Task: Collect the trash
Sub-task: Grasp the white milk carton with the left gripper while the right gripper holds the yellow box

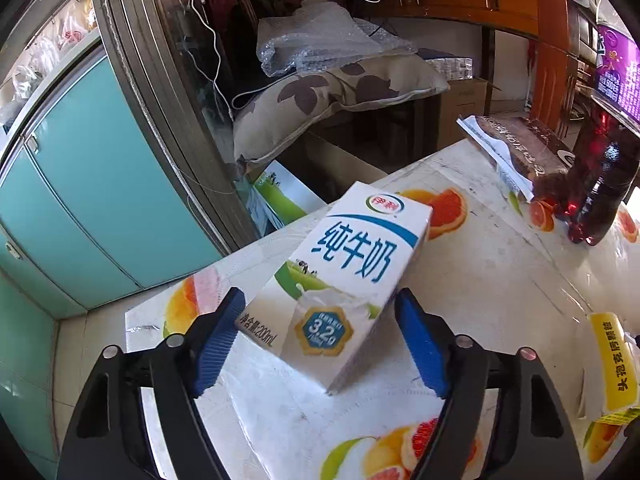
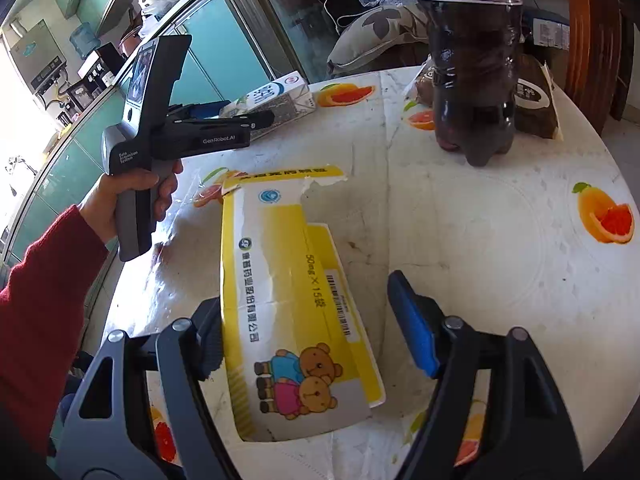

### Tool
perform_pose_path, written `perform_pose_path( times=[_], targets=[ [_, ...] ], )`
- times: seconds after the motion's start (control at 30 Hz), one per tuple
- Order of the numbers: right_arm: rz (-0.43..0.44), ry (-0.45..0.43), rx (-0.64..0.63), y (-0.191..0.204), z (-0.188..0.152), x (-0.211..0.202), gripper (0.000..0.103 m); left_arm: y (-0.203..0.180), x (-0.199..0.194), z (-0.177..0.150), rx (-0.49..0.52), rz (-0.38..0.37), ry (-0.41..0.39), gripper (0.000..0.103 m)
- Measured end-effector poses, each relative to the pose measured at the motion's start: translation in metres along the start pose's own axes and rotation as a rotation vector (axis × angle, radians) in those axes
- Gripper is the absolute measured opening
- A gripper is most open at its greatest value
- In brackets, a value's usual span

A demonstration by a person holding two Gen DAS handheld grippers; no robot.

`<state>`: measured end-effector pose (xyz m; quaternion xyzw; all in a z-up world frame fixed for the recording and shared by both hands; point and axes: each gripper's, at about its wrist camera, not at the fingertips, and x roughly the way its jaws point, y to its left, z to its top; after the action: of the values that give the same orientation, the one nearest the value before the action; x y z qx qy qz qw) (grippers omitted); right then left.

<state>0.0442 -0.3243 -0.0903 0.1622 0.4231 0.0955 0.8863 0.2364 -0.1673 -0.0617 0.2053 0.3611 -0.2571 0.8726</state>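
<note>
A white and blue milk carton (image 1: 344,280) lies on the round table (image 1: 480,272) between the open fingers of my left gripper (image 1: 320,344); neither pad touches it. It also shows in the right wrist view (image 2: 272,100), with the left gripper (image 2: 224,120) around it. A torn yellow medicine box (image 2: 288,280) lies flat between the open fingers of my right gripper (image 2: 308,324); its edge shows in the left wrist view (image 1: 612,364). The left finger is partly hidden behind the box.
A dark soda bottle (image 2: 472,60) stands at the table's far side, also in the left wrist view (image 1: 596,196). A brown snack bag (image 2: 536,96) lies behind it. A cushion (image 1: 328,100) and bubble wrap sit beyond the table. Teal cabinets (image 1: 80,184) are to the left.
</note>
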Motion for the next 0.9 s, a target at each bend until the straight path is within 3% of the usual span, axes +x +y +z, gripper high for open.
perform_pose_path(
  times=[0.03, 0.13, 0.33, 0.43, 0.5, 0.73, 0.9],
  targets=[
    [0.003, -0.005, 0.000, 0.000, 0.000, -0.002, 0.072, -0.002, -0.002, -0.001, -0.009, -0.014, 0.001, 0.062],
    [0.013, -0.018, 0.004, 0.000, 0.000, -0.008, 0.073, -0.007, -0.010, -0.006, -0.043, -0.029, 0.011, 0.058],
    [0.019, -0.011, 0.012, -0.002, 0.000, -0.011, 0.076, -0.023, -0.035, -0.030, -0.100, 0.004, 0.029, 0.054],
    [0.017, -0.001, 0.004, -0.003, -0.002, -0.012, 0.077, -0.030, -0.054, -0.052, -0.122, 0.126, 0.025, 0.054],
    [0.009, 0.001, -0.011, -0.001, -0.003, -0.012, 0.077, -0.033, -0.066, -0.066, -0.159, 0.163, 0.030, 0.054],
    [-0.012, 0.005, -0.047, 0.011, -0.004, -0.009, 0.077, -0.032, -0.119, -0.101, -0.349, 0.149, 0.006, 0.053],
    [-0.023, 0.032, -0.060, 0.017, -0.006, 0.001, 0.077, -0.044, -0.142, -0.123, -0.357, 0.123, -0.002, 0.053]
  ],
)
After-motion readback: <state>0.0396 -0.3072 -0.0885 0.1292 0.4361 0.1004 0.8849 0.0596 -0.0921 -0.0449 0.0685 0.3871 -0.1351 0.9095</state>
